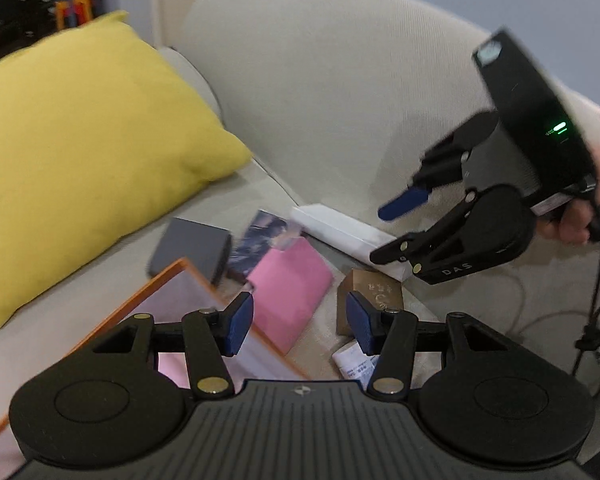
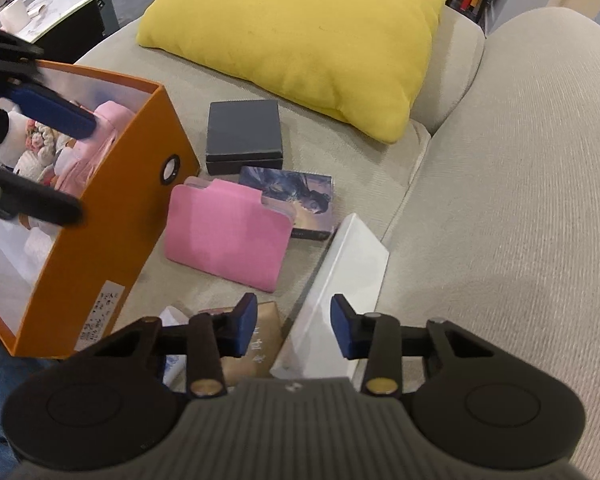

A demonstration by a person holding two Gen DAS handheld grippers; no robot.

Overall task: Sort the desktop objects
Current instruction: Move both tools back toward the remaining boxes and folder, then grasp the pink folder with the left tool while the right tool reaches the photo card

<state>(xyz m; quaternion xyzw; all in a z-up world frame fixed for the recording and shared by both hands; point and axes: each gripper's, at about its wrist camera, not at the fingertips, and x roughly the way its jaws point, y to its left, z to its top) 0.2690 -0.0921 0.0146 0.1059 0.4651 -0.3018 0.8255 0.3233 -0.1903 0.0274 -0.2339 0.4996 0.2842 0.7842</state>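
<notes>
Two grippers hover with fingers partly open, holding nothing: the right gripper (image 2: 294, 330) above the white box (image 2: 342, 280), the left gripper (image 1: 300, 322) over the orange bin (image 2: 100, 240). The box lies on the sofa (image 2: 500, 200) (stiff, light, probably slippery); grasp across its narrow sides.

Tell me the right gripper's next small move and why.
Probably lower the right gripper onto the white box and close. Its fingers stand open right above that box, nothing between them, and the orange bin sits nearby to receive it.
</notes>
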